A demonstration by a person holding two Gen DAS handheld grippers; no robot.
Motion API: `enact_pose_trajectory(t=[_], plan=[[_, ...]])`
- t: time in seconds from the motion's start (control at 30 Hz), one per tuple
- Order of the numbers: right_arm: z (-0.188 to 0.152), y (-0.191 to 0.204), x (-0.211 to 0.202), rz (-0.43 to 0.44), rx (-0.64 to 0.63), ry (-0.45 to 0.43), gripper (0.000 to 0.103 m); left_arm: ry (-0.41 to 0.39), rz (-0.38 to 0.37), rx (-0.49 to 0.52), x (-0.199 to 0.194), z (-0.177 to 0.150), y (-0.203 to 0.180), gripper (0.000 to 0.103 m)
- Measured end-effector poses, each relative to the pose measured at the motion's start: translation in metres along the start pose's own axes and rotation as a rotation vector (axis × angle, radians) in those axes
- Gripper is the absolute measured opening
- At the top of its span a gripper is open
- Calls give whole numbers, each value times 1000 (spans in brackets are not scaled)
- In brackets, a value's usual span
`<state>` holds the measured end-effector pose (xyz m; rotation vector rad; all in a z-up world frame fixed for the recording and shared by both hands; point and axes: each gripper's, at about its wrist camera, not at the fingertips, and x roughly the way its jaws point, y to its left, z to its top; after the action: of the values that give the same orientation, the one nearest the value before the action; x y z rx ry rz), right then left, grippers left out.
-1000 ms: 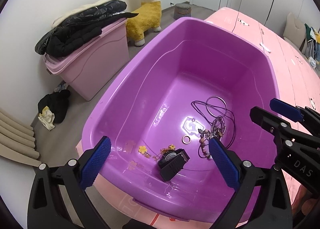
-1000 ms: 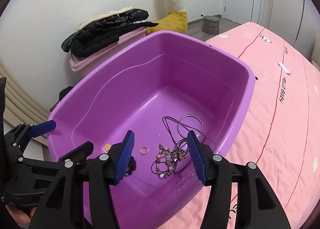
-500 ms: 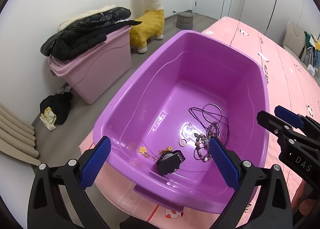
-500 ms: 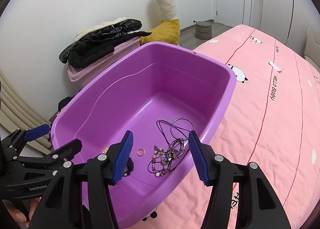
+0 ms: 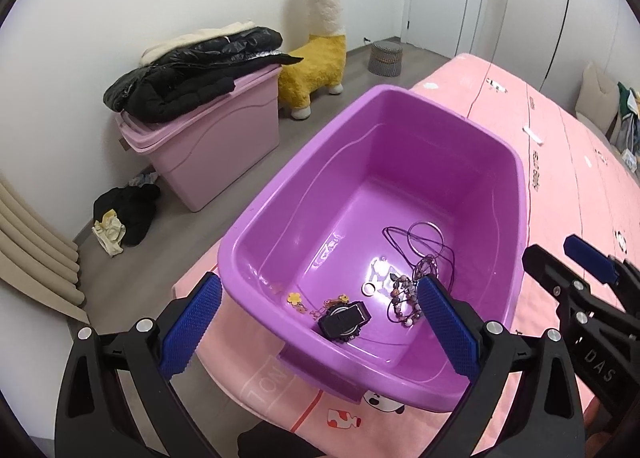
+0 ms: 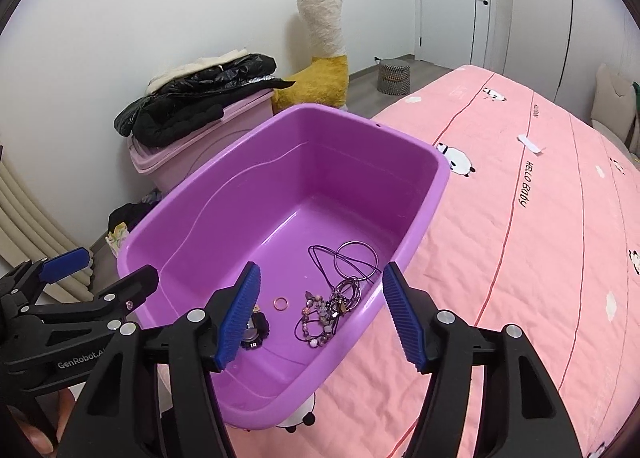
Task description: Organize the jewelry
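A purple plastic tub (image 5: pixel 516 186) (image 6: pixel 436 194) sits on a pink bed. On its floor lie a black watch (image 5: pixel 344 320) (image 6: pixel 256 328), a small ring (image 5: pixel 368 289) (image 6: pixel 280 303), gold flower earrings (image 5: pixel 295 297), a beaded bracelet (image 5: pixel 402 298) (image 6: pixel 316 318) and a cord necklace with a metal hoop (image 5: pixel 428 238) (image 6: pixel 356 260). My left gripper (image 5: pixel 316 332) is open and empty, above the tub's near rim. My right gripper (image 6: pixel 322 316) is open and empty, above the near right rim. Each gripper shows at the edge of the other's view.
The pink bedspread (image 6: pixel 520 258) stretches right and back. On the floor to the left stand a pink storage bin (image 5: pixel 208 138) with black coats on top, a yellow alpaca toy (image 5: pixel 316 54) and a heap of clothes (image 5: pixel 124 210). A small basket (image 5: pixel 385 58) stands near the doors.
Both grippers have pulled up and back from the tub, so it looks smaller and its near rim shows. Both stay open. The jewelry has not moved.
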<state>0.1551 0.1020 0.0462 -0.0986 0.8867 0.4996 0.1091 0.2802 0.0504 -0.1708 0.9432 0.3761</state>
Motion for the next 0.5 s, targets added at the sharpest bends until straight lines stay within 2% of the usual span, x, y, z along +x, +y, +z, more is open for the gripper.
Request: enact_pose_trajectory(t=[0.17,0.5], plan=[[0,2,-14,-13,7,-19,61,-20,6,-41,-13,1,4,97],[-2,5,-39,-36,30,-44,65,-76,15,-41,-44,1,2,97]])
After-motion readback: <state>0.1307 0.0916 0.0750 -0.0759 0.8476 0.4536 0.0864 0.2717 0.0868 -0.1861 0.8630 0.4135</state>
